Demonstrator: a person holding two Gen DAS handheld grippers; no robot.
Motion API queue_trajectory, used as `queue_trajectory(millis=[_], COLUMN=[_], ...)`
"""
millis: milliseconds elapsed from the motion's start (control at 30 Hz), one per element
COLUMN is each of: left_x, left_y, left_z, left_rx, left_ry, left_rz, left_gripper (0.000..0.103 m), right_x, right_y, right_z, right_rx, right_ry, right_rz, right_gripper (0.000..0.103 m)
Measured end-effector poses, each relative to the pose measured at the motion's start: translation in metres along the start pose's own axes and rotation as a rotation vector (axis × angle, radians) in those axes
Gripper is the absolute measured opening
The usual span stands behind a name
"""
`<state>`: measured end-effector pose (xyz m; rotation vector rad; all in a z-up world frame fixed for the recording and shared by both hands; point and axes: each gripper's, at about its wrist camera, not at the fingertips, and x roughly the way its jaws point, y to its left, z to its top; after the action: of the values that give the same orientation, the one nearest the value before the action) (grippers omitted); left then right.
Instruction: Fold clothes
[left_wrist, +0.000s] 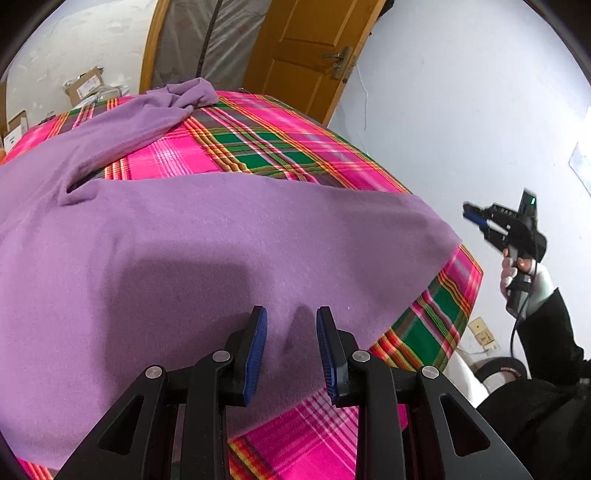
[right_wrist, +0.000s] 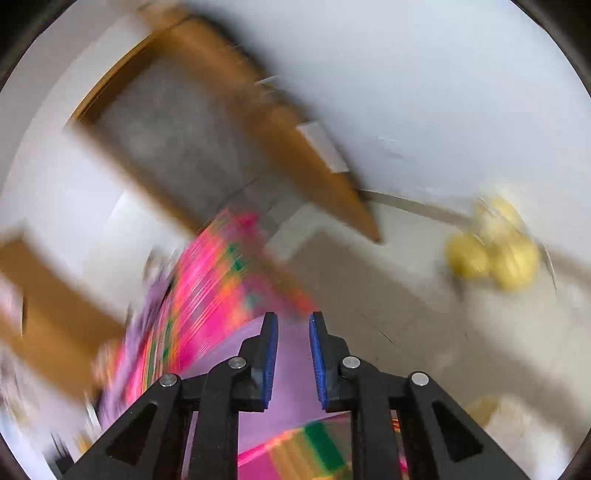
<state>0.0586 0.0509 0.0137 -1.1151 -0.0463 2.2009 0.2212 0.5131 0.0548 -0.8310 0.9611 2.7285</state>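
A purple long-sleeved garment (left_wrist: 207, 236) lies spread over a table covered with a pink and green plaid cloth (left_wrist: 258, 144); one sleeve runs to the far edge and bunches there (left_wrist: 184, 96). My left gripper (left_wrist: 291, 314) hovers open just above the garment's near part, nothing between its blue pads. My right gripper (left_wrist: 474, 216) is held in the air off the table's right side by a gloved hand (left_wrist: 517, 273). In the blurred right wrist view the right gripper (right_wrist: 293, 319) stands open, with purple cloth (right_wrist: 291, 369) below it.
A wooden door (left_wrist: 306, 51) and a white wall stand behind the table. Cardboard boxes (left_wrist: 88, 86) sit at the back left. A wall socket (left_wrist: 484, 334) and a dark-sleeved arm (left_wrist: 546, 332) are at the right. A yellow object (right_wrist: 495, 251) lies on the floor.
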Motion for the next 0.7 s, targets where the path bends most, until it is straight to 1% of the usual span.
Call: queue_trajectory(millis=[33,67,233,267,300,333,433,467,533,600,700], left_x=[0.001,0.002,0.003,0.003,0.003,0.003,0.001,0.001,0.001,0.002,0.004], left_y=[0.000,-0.001,0.000,0.001,0.001,0.002,0.004,0.005,0.007,0.007,0.005], left_z=[0.001,0.001,-0.001,-0.001,-0.001,-0.001,-0.002,-0.003,-0.003,-0.002,-0.001], left_rx=[-0.002,-0.004,-0.010,-0.012,-0.013,-0.014,-0.020,-0.022,-0.029,-0.030,-0.022], left_ry=[0.000,0.000,0.001,0.002,0.002,0.001,-0.003,-0.005,-0.008,-0.009,-0.009], left_rz=[-0.001,-0.003,-0.005,-0.005,-0.006,-0.005,-0.002,-0.002,-0.006,-0.008,-0.006], left_gripper=[0.028,0.028,0.028,0.028,0.028,0.028,0.028,0.028,0.028,0.028,0.028], right_x=[0.008,0.012,0.027,0.030,0.032,0.035,0.044,0.047,0.053,0.056,0.078], right_y=[0.020,0.026,0.034,0.036,0.038,0.039,0.044,0.046,0.049,0.076,0.105], right_z=[-0.003,-0.004,-0.002,-0.002,-0.002,-0.001,0.000,0.000,0.001,-0.008,-0.026], right_rx=[-0.078,-0.102,-0.163,-0.175,-0.187,-0.200,-0.236,-0.248,-0.273,-0.323,-0.388], right_ry=[0.034,0.047,0.085,0.092,0.100,0.107,0.130,0.138,0.153,0.192,0.281], right_rz=[0.017,0.016,-0.007,-0.011,-0.016,-0.020,-0.034,-0.039,-0.048,0.042,0.075], right_gripper=[0.019,0.019,0.019,0.012,0.011,0.000,0.000,0.004,0.004,0.004,0.004])
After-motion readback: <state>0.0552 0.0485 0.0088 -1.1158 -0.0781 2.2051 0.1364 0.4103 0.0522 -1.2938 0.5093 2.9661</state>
